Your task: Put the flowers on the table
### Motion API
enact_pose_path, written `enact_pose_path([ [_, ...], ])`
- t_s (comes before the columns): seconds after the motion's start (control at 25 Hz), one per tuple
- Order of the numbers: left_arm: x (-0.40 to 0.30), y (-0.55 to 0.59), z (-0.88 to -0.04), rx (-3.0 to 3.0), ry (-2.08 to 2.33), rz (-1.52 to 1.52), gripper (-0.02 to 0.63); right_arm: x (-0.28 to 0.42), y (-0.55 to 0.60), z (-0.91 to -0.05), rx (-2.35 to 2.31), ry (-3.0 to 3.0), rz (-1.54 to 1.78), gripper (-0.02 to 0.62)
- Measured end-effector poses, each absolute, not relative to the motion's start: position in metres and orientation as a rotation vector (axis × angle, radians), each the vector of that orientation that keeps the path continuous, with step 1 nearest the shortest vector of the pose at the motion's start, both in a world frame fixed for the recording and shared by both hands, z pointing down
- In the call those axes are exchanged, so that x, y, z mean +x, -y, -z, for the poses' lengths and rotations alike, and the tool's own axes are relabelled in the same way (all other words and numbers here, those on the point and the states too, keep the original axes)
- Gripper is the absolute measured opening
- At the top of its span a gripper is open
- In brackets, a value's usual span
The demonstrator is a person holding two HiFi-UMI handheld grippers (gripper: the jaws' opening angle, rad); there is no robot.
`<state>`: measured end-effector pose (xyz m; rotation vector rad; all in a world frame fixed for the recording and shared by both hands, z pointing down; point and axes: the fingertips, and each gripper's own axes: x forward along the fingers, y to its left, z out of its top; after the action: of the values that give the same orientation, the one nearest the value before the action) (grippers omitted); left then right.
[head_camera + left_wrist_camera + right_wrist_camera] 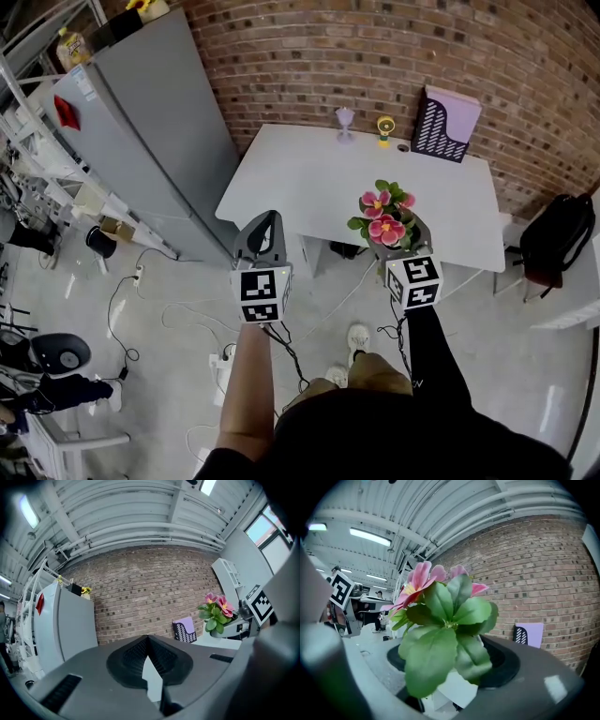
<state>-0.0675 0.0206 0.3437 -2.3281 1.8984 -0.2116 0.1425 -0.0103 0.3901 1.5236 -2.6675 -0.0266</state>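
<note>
Holding: pink-petalled, green-leaved artificial flowers [440, 620] are clamped low down in the right gripper [398, 248], seen against the near edge of the white rectangular table [300, 178] | left gripper [149, 665] at the flowers' 9 o'clock, jaws pressed together, nothing held | advice: flowers are best kept upright, lowered onto bare tabletop toward 12 o'clock, released once steadied.

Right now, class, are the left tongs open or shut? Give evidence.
Shut: in the left gripper view the left tongs meet at the tips, nothing held between them.
</note>
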Motion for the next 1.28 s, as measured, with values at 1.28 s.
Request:
enact_pose_path([
  [1.28, -0.149, 0.285, -0.374, -2.216, -2.134, 0.252, 0.008, 0.012, 0.365, -0.393, 1.133, 2.927, 0.003, 0.341],
])
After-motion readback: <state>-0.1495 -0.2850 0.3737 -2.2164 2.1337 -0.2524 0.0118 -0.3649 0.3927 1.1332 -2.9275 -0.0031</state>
